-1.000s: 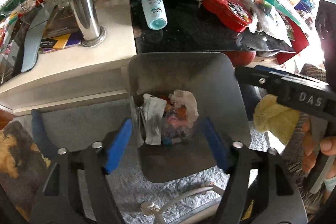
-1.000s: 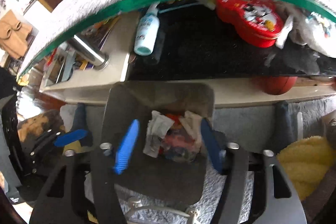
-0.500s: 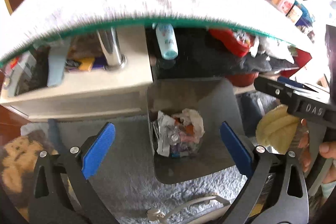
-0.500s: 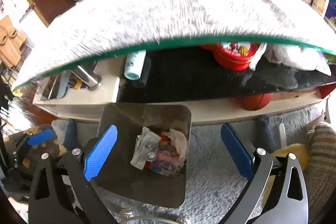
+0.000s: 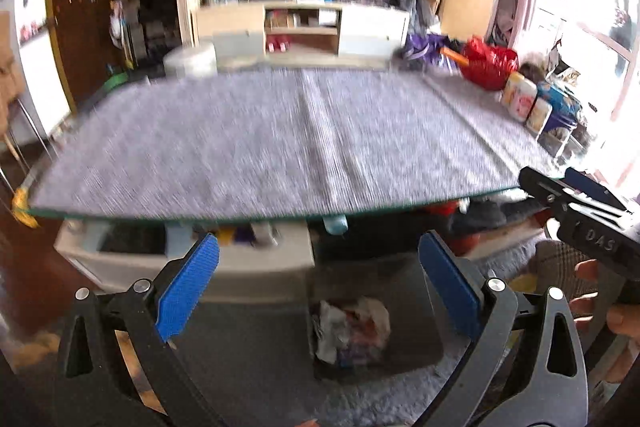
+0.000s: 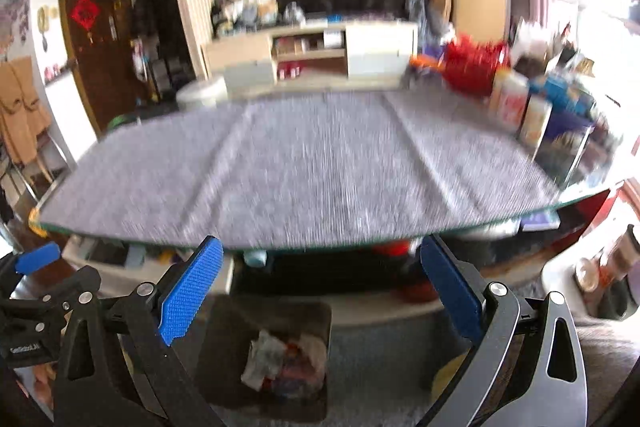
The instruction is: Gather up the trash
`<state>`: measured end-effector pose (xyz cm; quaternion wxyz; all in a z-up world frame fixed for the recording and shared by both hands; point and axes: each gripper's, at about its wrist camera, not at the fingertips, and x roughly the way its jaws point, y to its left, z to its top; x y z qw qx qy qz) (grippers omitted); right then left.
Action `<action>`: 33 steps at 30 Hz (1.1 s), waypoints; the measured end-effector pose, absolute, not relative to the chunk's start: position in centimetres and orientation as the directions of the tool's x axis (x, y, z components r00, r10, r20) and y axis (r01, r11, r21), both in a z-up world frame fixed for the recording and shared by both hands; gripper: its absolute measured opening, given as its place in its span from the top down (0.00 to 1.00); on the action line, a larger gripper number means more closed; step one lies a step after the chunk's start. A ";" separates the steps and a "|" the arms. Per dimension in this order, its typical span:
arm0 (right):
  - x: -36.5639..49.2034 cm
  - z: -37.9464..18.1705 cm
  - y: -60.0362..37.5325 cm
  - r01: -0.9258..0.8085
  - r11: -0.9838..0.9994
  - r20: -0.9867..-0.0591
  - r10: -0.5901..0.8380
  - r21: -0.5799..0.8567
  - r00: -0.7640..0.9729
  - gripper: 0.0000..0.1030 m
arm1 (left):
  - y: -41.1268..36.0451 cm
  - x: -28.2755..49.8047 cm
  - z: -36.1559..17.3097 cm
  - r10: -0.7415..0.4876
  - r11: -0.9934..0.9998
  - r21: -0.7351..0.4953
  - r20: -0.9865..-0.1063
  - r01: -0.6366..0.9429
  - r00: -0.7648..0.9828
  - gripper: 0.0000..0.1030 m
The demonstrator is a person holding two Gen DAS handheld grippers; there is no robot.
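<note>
Both the left gripper (image 5: 318, 283) and right gripper (image 6: 320, 287) stood spread wide, holding nothing. Crumpled paper-and-wrapper trash (image 5: 350, 331) lay in the dark square bin (image 5: 416, 315) on the floor. It likely handled light, soft and crushable; any raised fold would do for a pinch.

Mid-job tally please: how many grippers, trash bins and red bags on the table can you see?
grippers, both open: 2 (left gripper, right gripper)
trash bin, on the floor: 1
red bag, on the table: 1
Total: 4
</note>
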<state>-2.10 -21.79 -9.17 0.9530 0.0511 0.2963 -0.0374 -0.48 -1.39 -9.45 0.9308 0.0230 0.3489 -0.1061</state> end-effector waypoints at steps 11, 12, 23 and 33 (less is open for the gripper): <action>-4.0 -5.0 -20.8 0.065 0.997 -0.467 -0.034 0.051 0.884 0.03 | -0.3 -2.9 -4.1 -0.111 0.986 0.047 -0.520 0.158 0.847 0.08; -4.2 -4.9 -20.7 0.064 0.997 -0.462 -0.032 0.052 0.886 0.03 | -0.4 -3.0 -3.8 -0.110 0.986 0.050 -0.511 0.157 0.853 0.08; -5.9 -2.5 -20.5 0.077 0.996 -0.376 -0.059 0.035 0.925 0.03 | -0.4 -4.0 -1.9 -0.121 0.987 0.045 -0.449 0.157 0.885 0.08; -6.3 -2.4 -20.3 0.089 0.996 -0.360 -0.078 0.015 0.930 0.03 | -0.3 -4.2 -1.4 -0.121 0.988 0.033 -0.425 0.149 0.897 0.08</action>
